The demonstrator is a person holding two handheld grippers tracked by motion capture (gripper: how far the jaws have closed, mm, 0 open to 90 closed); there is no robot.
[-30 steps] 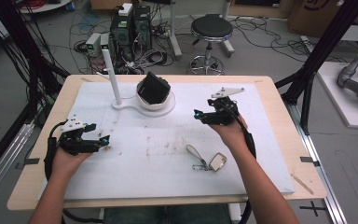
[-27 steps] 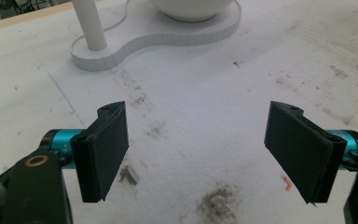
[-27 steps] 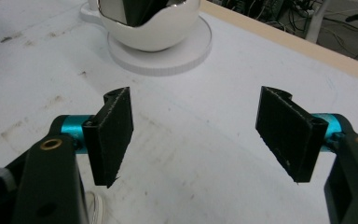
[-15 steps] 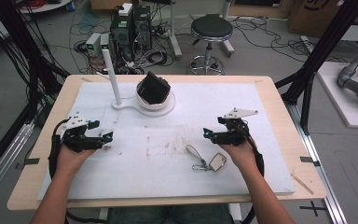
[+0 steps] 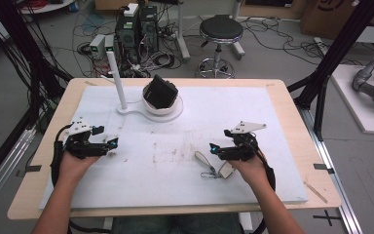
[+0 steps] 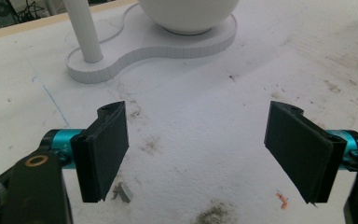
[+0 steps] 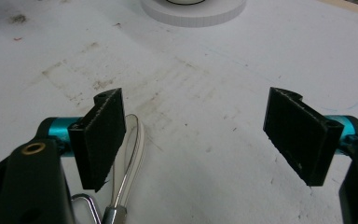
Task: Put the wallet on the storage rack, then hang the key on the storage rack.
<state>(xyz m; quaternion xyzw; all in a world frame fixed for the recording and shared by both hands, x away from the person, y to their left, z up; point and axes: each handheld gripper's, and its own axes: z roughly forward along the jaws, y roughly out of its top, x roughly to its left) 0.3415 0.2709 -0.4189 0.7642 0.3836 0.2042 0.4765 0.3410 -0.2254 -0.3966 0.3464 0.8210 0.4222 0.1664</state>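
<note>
Over on the right side of the table [image 5: 292, 97], my right hand-held gripper [image 5: 213, 147] sits low above the white mat [image 5: 272, 146] with its jaws spread wide and nothing between the pads; they have just been opening. Looking along it in the right gripper view, the right hand-held gripper [image 7: 193, 140] has bare, scuffed mat between its jaws, and just under and beside its left jaw I see the pale strap loop [image 7: 133, 149] running down into a metal clasp [image 7: 114, 212] at the bottom edge. I cannot tell whether that jaw touches the strap or merely hangs over it. From the high view, the strap loop [image 5: 203, 158] lies flat on the mat just beside the gripper tips, joined through the clasp [image 5: 209, 174] to a small tag [image 5: 226, 170] that lies right by my right hand [image 5: 246, 168].

Across the mat, well apart from all that, my left hand-held gripper [image 5: 113, 144] points toward the middle, and in the left gripper view the left hand-held gripper [image 6: 196, 144] also has its jaws wide apart, with stained mat between them. Farther out, near the far edge, stands a white stand [image 5: 131, 109] with an upright post [image 5: 117, 80] and a bowl-shaped cup [image 5: 168, 108] carrying a black object [image 5: 159, 91]; the left gripper view shows the stand's base [image 6: 135, 46] and post [image 6: 84, 28] close ahead.
</note>
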